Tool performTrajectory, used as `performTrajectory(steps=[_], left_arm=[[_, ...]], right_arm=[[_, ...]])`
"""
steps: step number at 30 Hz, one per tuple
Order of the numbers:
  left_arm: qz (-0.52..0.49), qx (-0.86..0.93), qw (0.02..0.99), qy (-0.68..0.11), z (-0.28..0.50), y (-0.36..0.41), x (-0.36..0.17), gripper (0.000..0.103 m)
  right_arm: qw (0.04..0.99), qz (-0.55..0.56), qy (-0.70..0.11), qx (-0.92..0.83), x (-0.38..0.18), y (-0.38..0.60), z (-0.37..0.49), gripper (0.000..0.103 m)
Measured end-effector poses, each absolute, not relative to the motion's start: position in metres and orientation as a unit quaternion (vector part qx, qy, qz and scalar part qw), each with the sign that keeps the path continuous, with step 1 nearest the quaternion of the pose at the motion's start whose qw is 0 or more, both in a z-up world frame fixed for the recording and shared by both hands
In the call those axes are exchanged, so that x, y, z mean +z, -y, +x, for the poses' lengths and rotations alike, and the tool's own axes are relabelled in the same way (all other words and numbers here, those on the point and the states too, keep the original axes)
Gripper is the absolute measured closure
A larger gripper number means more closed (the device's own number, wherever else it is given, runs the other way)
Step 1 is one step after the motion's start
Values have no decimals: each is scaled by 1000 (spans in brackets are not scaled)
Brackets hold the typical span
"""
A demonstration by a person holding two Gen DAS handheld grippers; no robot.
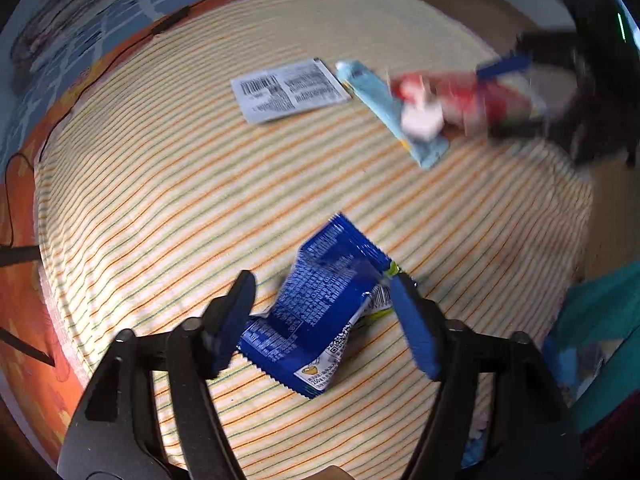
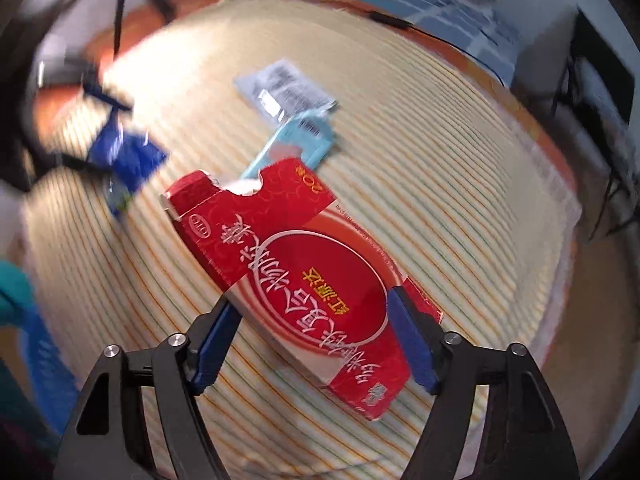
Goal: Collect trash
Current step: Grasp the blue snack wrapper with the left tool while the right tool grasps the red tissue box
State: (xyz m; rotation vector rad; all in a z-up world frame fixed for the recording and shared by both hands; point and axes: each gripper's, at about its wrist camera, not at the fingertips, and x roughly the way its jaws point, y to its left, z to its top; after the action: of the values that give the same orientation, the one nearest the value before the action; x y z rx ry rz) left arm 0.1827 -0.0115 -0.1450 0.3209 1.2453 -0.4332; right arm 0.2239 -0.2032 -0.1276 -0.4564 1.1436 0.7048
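Blue-padded fingers of the left tool (image 1: pixel 324 320) stand spread to either side of a crumpled blue wrapper (image 1: pixel 316 312). One pad lies against the wrapper's right edge, while the other stands just clear of its left, so nothing is pinched. The wrapper lies directly under the tool on the striped cloth (image 1: pixel 160 200) covering the surface. Its long axis runs away from the camera, roughly along the line between the fingers, so closing would take it across its narrow width.

The right tool (image 2: pixel 312 332) straddles a red carton (image 2: pixel 296 272), pads against both long sides, and appears to grip it across its width. The carton's long axis slants from the lower right up toward its torn open end at the upper left. Whether it is lifted or resting on the cloth cannot be told.

Beyond the carton's open end lie a light blue packet (image 2: pixel 304 136), just past or perhaps touching it, and a grey sachet (image 2: pixel 280 84) printed with a barcode; these two touch or overlap. The right hand is nearer to both. The cloth around the blue wrapper is bare on all sides, leaving room to close and lift. The surface's orange border (image 1: pixel 24 280) and drop-off lie well apart from either tool. No bin is visible.
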Motion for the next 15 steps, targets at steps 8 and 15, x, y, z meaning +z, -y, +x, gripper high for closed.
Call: performTrajectory(steps=[8,15], left_arm=[[213,-187,769,-573,177,26,-162,27],[155,-183,786,-570,185,10,-161,30]], right_arm=[[776,-148,-535,298,-120,221,255,55],[786,-155,-526,285,-121,213,255,57]])
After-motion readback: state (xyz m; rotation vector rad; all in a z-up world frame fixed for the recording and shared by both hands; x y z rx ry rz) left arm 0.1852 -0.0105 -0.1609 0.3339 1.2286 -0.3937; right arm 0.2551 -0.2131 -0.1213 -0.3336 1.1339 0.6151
